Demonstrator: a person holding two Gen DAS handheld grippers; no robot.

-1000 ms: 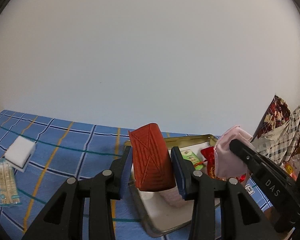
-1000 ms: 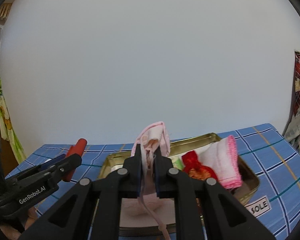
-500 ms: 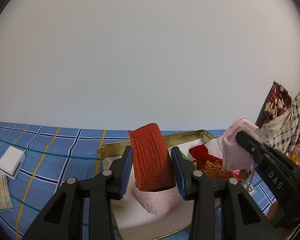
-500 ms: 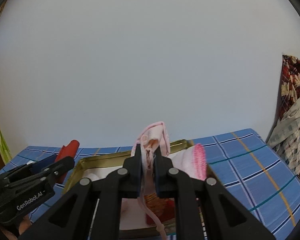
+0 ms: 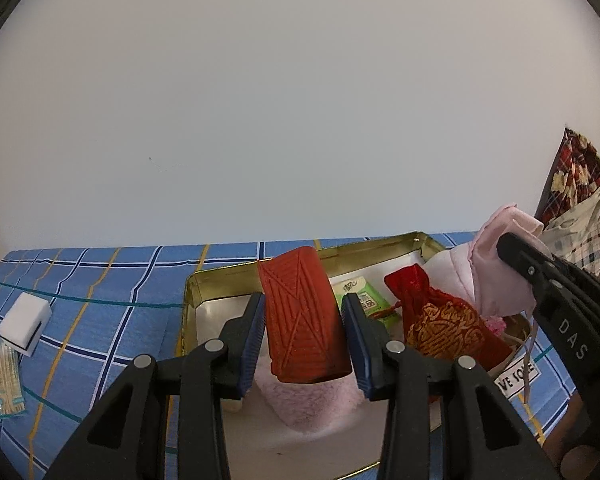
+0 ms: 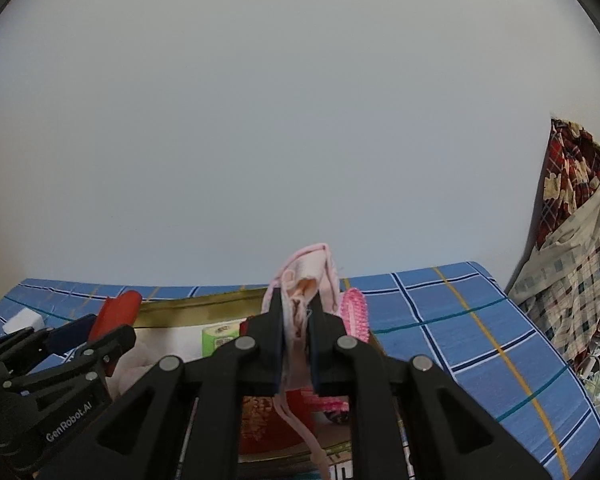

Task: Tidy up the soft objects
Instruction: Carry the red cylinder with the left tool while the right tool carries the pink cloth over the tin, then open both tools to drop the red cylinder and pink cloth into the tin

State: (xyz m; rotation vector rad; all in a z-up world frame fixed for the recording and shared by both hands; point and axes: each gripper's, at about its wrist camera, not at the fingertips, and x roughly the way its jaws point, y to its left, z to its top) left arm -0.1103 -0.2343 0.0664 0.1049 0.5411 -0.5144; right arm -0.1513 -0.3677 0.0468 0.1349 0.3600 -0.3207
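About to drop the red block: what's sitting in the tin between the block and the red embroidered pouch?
A green packet lies there, partly hidden behind the left gripper's right finger. The left wrist view shows it between red block and pouch.

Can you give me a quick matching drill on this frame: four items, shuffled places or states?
1. red ribbed block
2. pink cloth
3. white sponge
4. red drawstring pouch

a. lying in the gold tray
b. clamped in the right gripper
c. held in the left gripper
d. on the blue checked cloth, outside the tray

Pairs: 1-c, 2-b, 3-d, 4-a
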